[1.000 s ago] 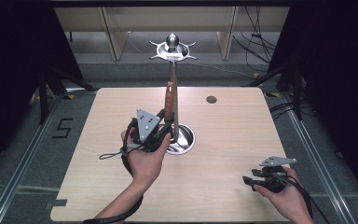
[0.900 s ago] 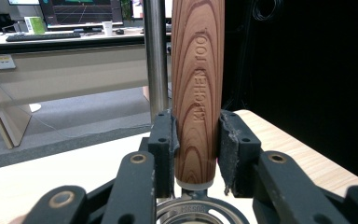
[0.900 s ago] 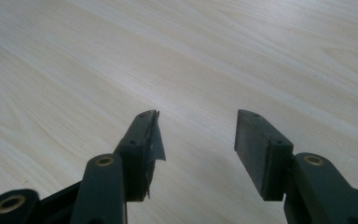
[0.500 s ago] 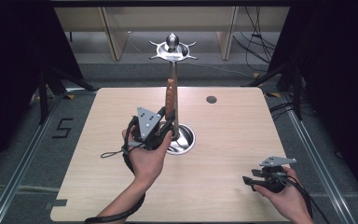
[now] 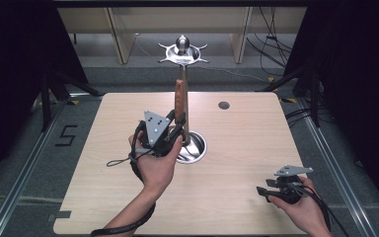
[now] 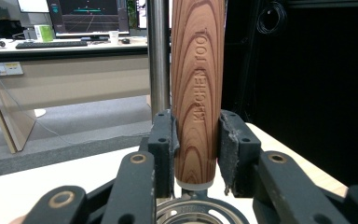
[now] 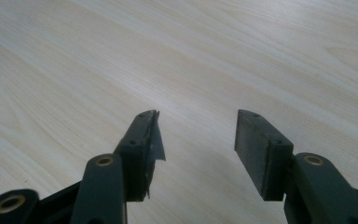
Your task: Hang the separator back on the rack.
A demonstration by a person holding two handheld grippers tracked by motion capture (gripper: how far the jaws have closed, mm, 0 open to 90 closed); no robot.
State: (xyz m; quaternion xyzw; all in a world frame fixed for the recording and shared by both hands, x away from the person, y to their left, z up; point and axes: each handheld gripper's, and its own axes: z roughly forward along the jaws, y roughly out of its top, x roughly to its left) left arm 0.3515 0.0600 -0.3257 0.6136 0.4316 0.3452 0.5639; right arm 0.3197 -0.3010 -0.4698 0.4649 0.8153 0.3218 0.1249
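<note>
Wooden handle, stamped "KITCHEN TOOL", hangs upright beside steel pole, above round metal base.

**Room around the table**

We note a pale wood table on grey carpet, with a "5" marked on the floor and metal rails along both sides. Black curtains hang left and right. Beyond the far edge we see light wooden shelving and loose cables. Past the fingers we see a desk carrying monitors and a keyboard.
</note>
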